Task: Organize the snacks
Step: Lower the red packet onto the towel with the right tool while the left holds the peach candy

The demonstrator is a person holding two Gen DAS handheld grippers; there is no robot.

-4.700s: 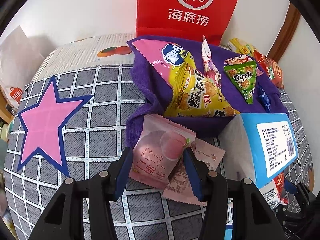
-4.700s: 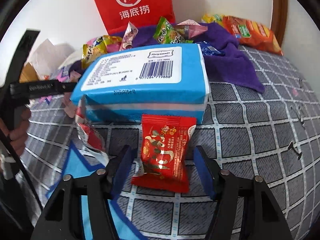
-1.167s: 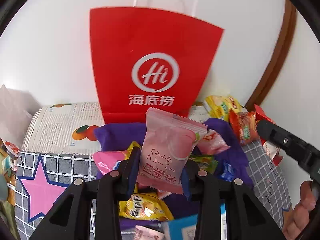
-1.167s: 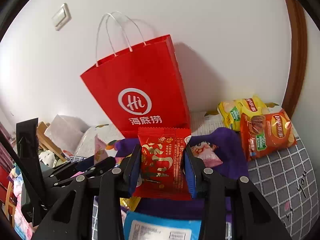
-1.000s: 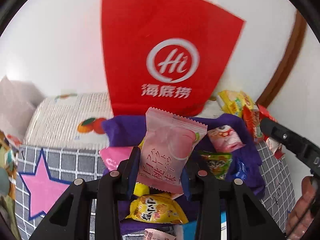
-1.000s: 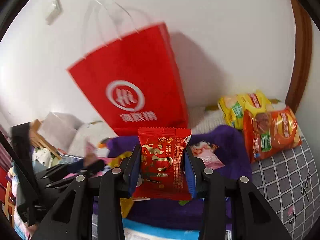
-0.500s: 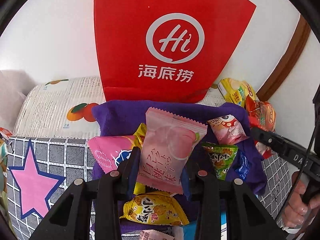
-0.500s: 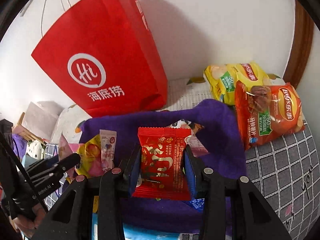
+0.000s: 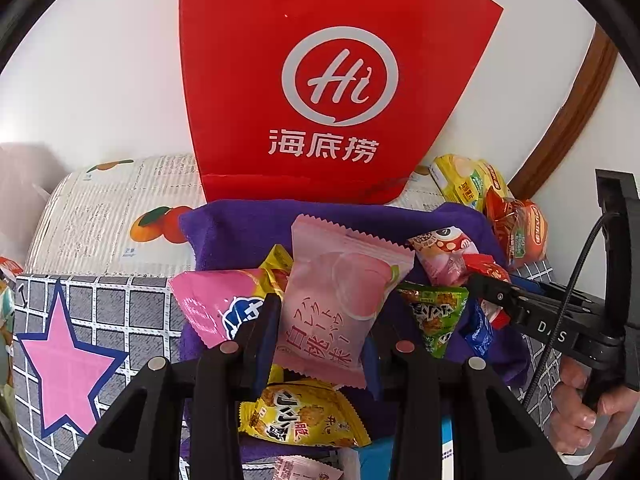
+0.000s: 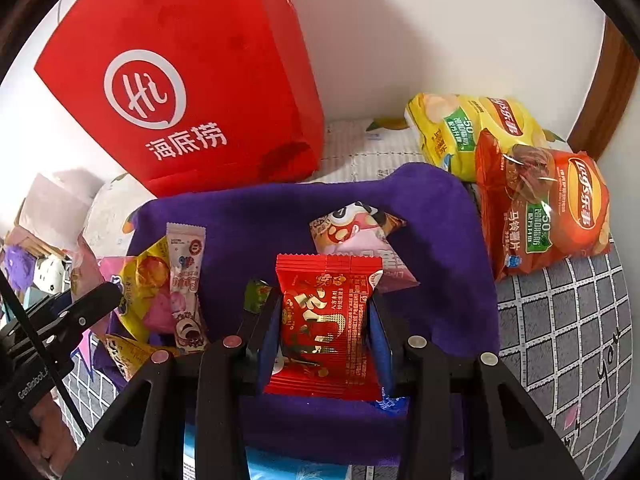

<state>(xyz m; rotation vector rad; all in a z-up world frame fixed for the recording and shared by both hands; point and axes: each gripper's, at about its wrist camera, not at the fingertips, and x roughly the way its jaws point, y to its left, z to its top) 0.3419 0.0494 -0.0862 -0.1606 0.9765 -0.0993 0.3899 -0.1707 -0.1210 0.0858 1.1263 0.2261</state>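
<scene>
My left gripper point(image 9: 320, 320) is shut on a pink peach snack packet point(image 9: 340, 296) and holds it above the purple cloth point(image 9: 240, 224), which carries several snack packets. My right gripper point(image 10: 324, 320) is shut on a red snack packet point(image 10: 326, 324) and holds it over the same purple cloth point(image 10: 440, 240). The right gripper also shows at the right of the left wrist view point(image 9: 486, 286), and the left gripper shows at the left of the right wrist view point(image 10: 100, 294). A red paper bag point(image 9: 332, 80) stands behind the cloth by the wall; it also shows in the right wrist view point(image 10: 180, 80).
Two crisp bags, yellow point(image 10: 468, 128) and orange point(image 10: 548, 208), lie at the back right. A blue pack point(image 10: 280, 468) lies just in front of the cloth. The checked cover has a pink star point(image 9: 68, 356) at the left. A white wall is close behind.
Both grippers have moved forward and down toward the purple cloth, each still holding its packet. The red bag looms larger and the right gripper is now closer to the left one.
</scene>
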